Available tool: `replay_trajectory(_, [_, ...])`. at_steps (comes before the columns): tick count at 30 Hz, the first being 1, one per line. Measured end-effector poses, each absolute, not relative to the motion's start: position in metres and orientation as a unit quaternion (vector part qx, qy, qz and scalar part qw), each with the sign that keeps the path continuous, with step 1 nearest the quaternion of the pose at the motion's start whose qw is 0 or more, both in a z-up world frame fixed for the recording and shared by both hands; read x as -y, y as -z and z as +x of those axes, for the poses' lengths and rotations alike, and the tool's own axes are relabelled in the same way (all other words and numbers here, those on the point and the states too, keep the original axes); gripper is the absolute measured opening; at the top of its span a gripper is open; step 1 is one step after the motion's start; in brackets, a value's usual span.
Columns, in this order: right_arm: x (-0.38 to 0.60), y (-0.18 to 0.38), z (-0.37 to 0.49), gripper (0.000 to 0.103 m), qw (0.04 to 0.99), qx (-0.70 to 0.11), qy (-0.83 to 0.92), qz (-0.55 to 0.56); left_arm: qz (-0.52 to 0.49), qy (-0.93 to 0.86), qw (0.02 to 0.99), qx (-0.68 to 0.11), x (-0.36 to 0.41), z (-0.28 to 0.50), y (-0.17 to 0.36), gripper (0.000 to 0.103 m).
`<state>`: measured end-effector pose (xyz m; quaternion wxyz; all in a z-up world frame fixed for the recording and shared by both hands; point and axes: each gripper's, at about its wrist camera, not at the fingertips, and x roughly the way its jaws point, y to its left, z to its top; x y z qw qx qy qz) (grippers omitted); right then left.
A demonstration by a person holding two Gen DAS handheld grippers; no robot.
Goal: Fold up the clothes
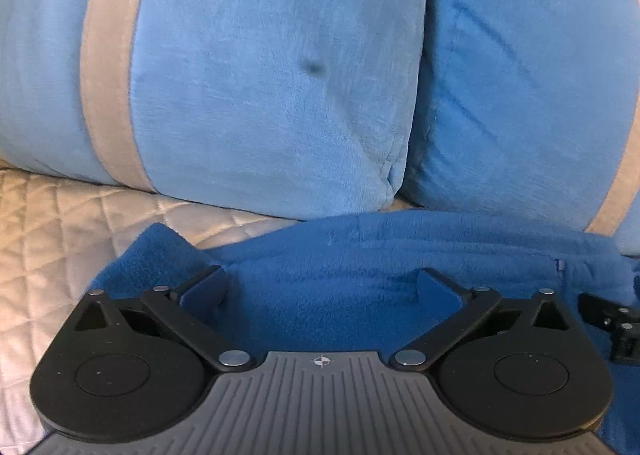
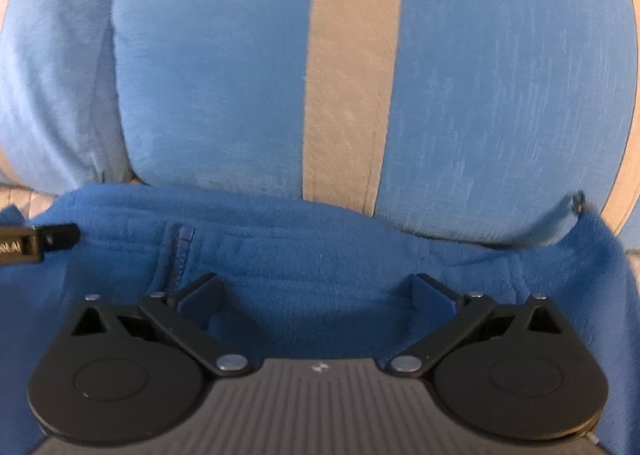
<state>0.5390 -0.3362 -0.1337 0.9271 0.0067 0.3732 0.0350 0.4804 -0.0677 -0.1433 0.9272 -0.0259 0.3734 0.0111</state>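
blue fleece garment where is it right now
The blue fleece garment lies on the quilted cover, against the light blue pillows, filling the lower half of both wrist views.

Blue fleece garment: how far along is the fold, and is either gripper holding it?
Done: the blue fleece garment lies spread on the quilted cover against the pillows. In hand: nothing; the left gripper and right gripper stand open over it. Left: whether a fold exists can't be told; grasping remains.
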Motion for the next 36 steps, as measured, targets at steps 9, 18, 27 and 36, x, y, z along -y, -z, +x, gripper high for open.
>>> replay_trajectory(9, [0.34,0.143,0.53,0.102,0.937,-0.346,-0.043,0.008,-0.027,-0.011,0.937,-0.348,0.065,0.468,0.152,0.103])
replay_trajectory(18, [0.348,0.136,0.512,0.103,0.94,-0.335,-0.054,0.024,-0.046,-0.013,0.931,-0.361,0.064,0.474,0.137,0.103])
replay_trajectory(27, [0.409,0.093,0.475,0.103,0.94,-0.337,-0.032,0.037,-0.028,0.009,0.923,-0.385,0.034,0.437,0.109,0.103])
replay_trajectory(36, [0.42,0.146,0.476,0.102,0.936,-0.351,-0.025,-0.009,-0.054,0.003,0.909,-0.413,0.015,0.451,0.159,0.103])
